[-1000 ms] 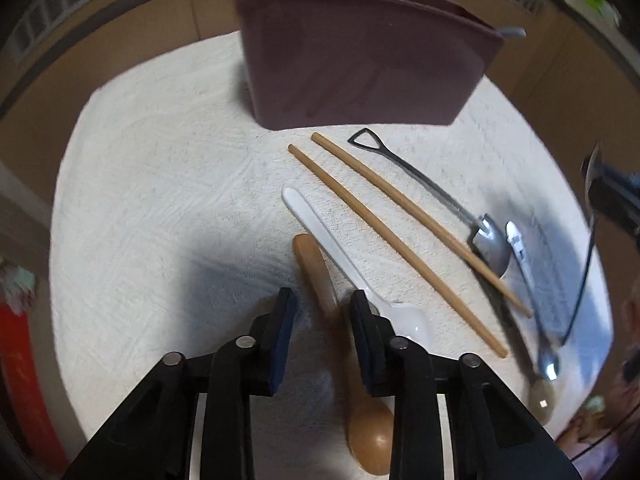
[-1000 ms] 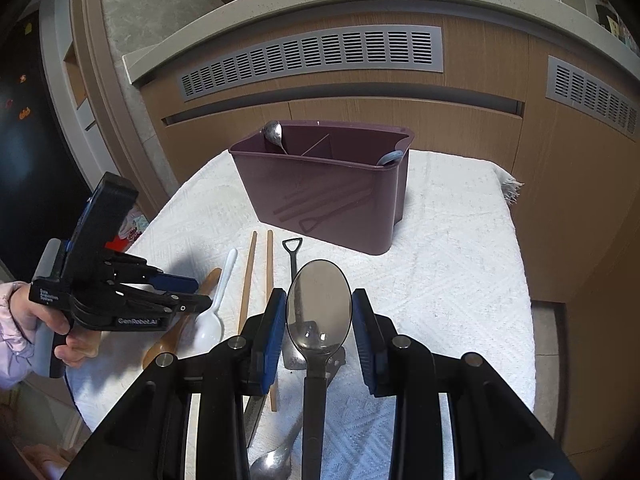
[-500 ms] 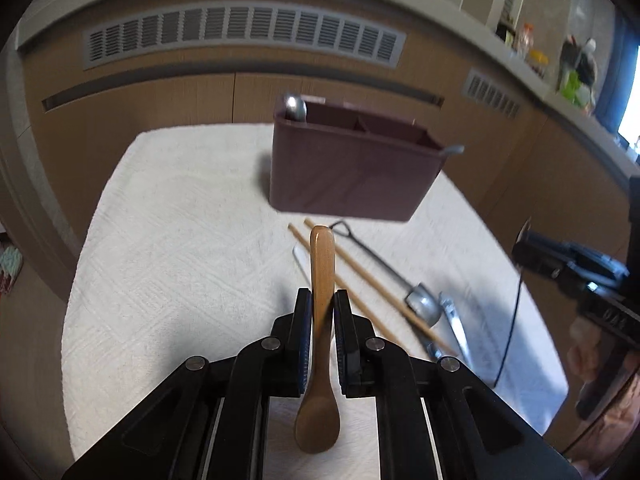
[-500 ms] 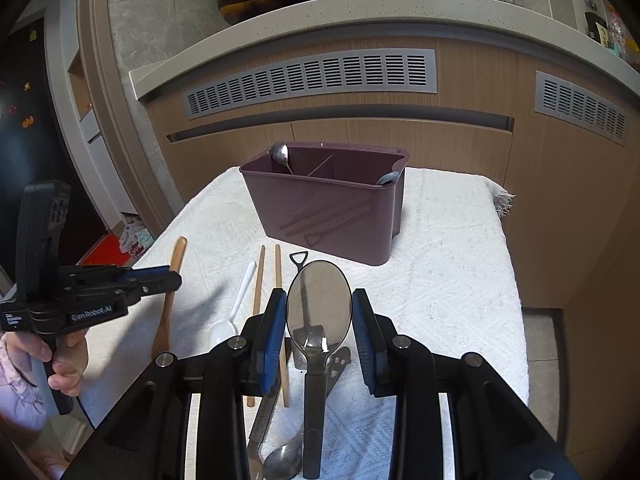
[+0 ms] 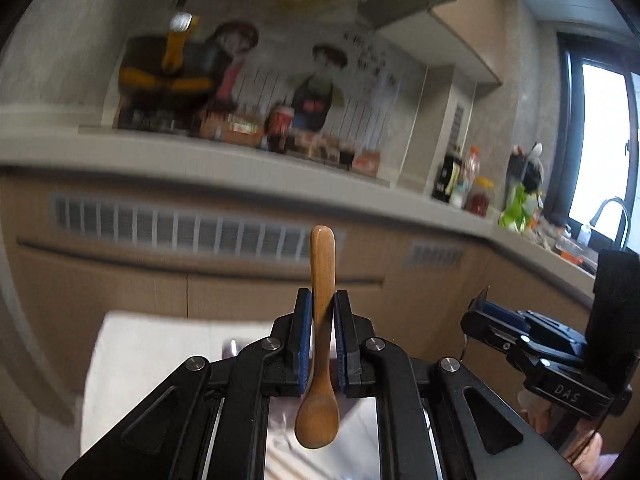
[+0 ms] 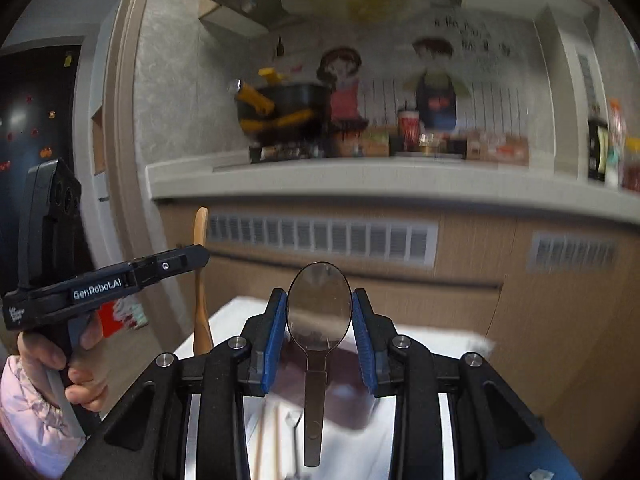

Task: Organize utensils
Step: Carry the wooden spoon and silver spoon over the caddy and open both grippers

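My left gripper (image 5: 320, 304) is shut on a wooden spoon (image 5: 322, 272), handle up and bowl hanging down, held high above the white-clothed table (image 5: 152, 344). It also shows in the right wrist view (image 6: 196, 258) with the wooden spoon (image 6: 200, 280). My right gripper (image 6: 319, 312) is shut on a metal spoon (image 6: 319, 312), its bowl between the blue pads. The maroon utensil bin (image 6: 344, 392) is blurred and mostly hidden behind the right fingers. Two wooden chopsticks (image 6: 266, 440) lie on the cloth below.
Tan cabinet fronts with vents (image 5: 192, 232) and a grey counter (image 6: 360, 180) with a black pot (image 6: 284, 112) and jars stand behind the table. The right gripper (image 5: 532, 344) shows at the right of the left wrist view.
My left gripper closed on the wooden spoon and lifted it off the cloth. Both grippers have tilted upward, so the table and bin have dropped low in view.
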The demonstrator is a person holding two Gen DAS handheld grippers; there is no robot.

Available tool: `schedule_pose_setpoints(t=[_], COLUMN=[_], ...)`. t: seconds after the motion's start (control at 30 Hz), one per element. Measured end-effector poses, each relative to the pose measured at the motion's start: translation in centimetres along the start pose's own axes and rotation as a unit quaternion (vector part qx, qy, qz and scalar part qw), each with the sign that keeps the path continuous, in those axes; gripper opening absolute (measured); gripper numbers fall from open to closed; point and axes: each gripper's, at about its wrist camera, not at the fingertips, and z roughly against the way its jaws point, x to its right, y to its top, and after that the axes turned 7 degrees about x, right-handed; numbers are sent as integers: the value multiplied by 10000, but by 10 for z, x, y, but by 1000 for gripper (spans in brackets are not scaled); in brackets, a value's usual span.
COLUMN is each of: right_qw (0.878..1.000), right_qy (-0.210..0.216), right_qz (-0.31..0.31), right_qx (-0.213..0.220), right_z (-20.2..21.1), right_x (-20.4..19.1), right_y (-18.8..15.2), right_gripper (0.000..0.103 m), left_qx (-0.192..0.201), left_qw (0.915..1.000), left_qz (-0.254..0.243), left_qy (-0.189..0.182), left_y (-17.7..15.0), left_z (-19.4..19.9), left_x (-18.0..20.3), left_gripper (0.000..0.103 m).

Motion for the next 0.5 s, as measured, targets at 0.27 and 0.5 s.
schedule_pose_setpoints(t=[0.27,0.5], right_qw=[9992,9983], right_qy=[-287,-322], right_qz=[256,152], right_qx=[-83,-458], right_z=[-66,-113], right_x=[10,23], right_y=[10,-24], right_gripper=[30,30], left_qx=[91,-306], left_qw=[9997,9990], left_qz=[18,51], left_qy=[210,331], left_y=[-1,-48], left_z=[-76,-123], left_x=[-25,-43], left_gripper=[11,11])
